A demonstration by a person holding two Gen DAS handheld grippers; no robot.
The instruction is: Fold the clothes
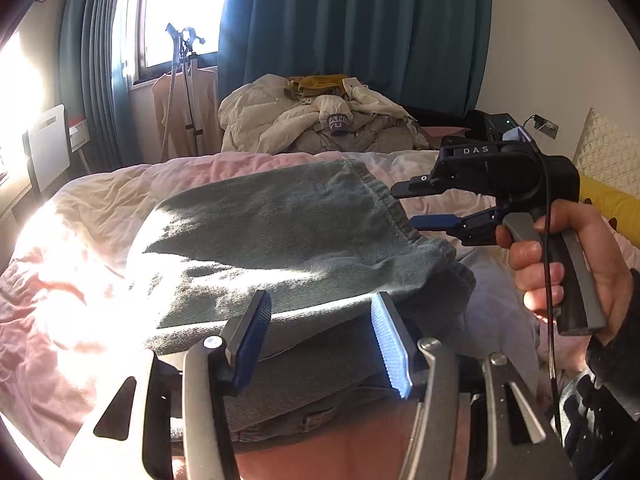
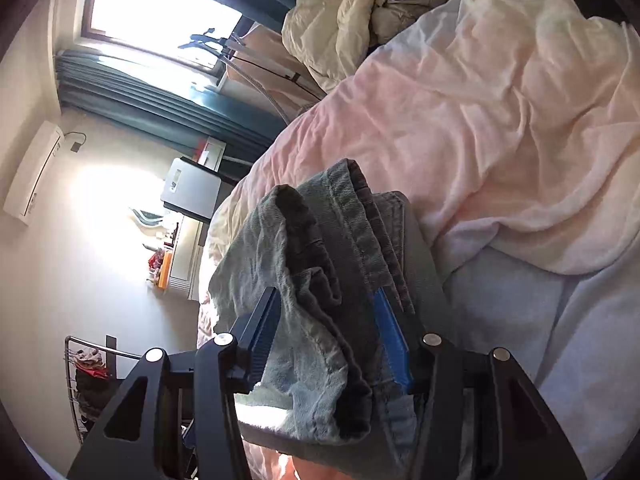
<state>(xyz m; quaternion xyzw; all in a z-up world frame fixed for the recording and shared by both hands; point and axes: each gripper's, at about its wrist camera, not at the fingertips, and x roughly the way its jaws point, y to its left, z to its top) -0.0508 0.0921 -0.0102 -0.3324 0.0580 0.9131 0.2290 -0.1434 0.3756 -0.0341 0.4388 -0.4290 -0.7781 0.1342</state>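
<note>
Grey-green folded jeans (image 1: 280, 232) lie on the pink bed cover (image 1: 80, 280). My left gripper (image 1: 320, 312) is open at the near folded edge, its blue pads (image 1: 386, 340) on either side of the cloth without squeezing it. My right gripper (image 1: 420, 208), held in a hand, is at the jeans' right edge with its fingers apart. In the right wrist view the right gripper (image 2: 328, 316) has the bunched hem layers of the jeans (image 2: 320, 264) between its blue pads (image 2: 390, 332), and the pads stand wide apart around them.
A heap of cream and grey clothes (image 1: 312, 120) lies at the far end of the bed. A garment steamer stand (image 1: 184, 80) is by the window, with teal curtains (image 1: 352, 28) behind. A yellow pillow (image 1: 612, 204) is at right.
</note>
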